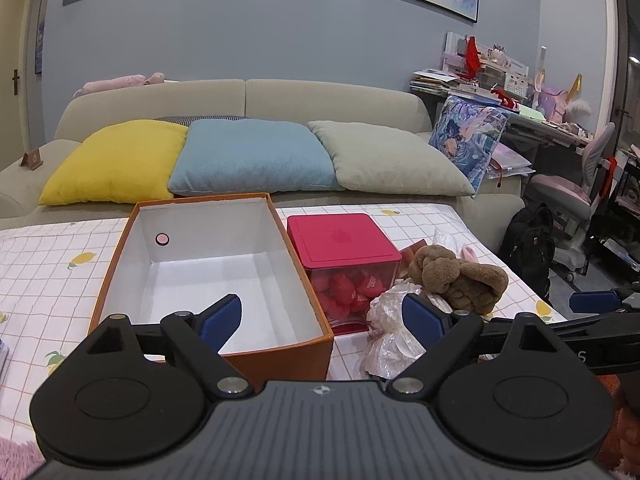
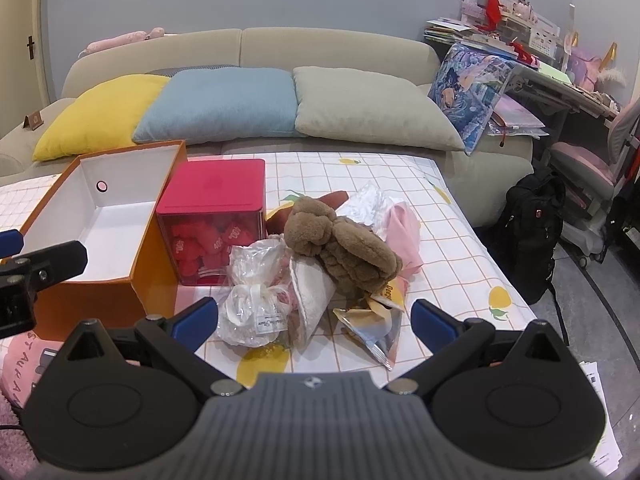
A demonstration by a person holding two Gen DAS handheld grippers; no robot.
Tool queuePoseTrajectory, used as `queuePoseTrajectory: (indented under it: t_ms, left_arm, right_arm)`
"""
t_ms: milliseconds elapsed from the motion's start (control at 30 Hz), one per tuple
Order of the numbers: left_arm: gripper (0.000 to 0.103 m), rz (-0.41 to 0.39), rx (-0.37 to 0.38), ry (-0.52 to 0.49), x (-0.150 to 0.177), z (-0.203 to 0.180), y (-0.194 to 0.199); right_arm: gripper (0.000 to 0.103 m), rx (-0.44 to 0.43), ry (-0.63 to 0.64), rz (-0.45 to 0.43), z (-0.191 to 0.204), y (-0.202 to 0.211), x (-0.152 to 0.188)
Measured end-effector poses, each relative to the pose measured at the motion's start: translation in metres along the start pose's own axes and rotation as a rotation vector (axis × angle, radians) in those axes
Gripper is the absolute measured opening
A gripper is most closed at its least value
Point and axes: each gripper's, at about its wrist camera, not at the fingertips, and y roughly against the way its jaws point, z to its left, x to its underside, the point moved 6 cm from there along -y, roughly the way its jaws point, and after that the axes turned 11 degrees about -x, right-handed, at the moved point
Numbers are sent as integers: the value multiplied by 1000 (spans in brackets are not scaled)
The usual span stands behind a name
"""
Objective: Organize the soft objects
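A beige sofa (image 2: 320,48) stands against a blue-grey wall and carries a yellow, a blue and a grey cushion side by side. In front of it is the counter (image 2: 460,240), covered with a white checked cloth with lemon prints.

On the left part of the counter sits an orange box (image 1: 120,264) with white inner walls. It has no lid, and nothing lies on its white floor; only a small round pink hole is seen on its inner left wall. Just beside it, on its right side, stands a clear cube container with a red lid (image 1: 340,240). The lid is on, and through the clear wall many red soft pieces (image 2: 204,244) with white "400" marks are visible, filling the lower part.

The soft objects lie in a pile on the cloth, to the right of the red-lid container. A brown plush toy (image 2: 340,248) rests on top, a pink cloth (image 2: 402,228) lies behind it, a clear plastic bag with white ribbon (image 2: 252,296) and a white pouch (image 2: 312,296) lie in front, and a small foil packet (image 2: 380,332) is near the front edge.

The left claw (image 1: 322,316) has its fingers wide apart and hangs over the near edge of the orange box, holding nothing. The right claw (image 2: 314,320) is also spread wide, empty, above the front of the pile.
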Motion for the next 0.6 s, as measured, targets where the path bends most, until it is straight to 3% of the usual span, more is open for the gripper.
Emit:
queuePoseTrajectory:
  t_ms: [600]
  left_arm:
    - [103,33,6,-5,5,0,-4]
  right_arm:
    - [100,8,0,28,1,-6,3]
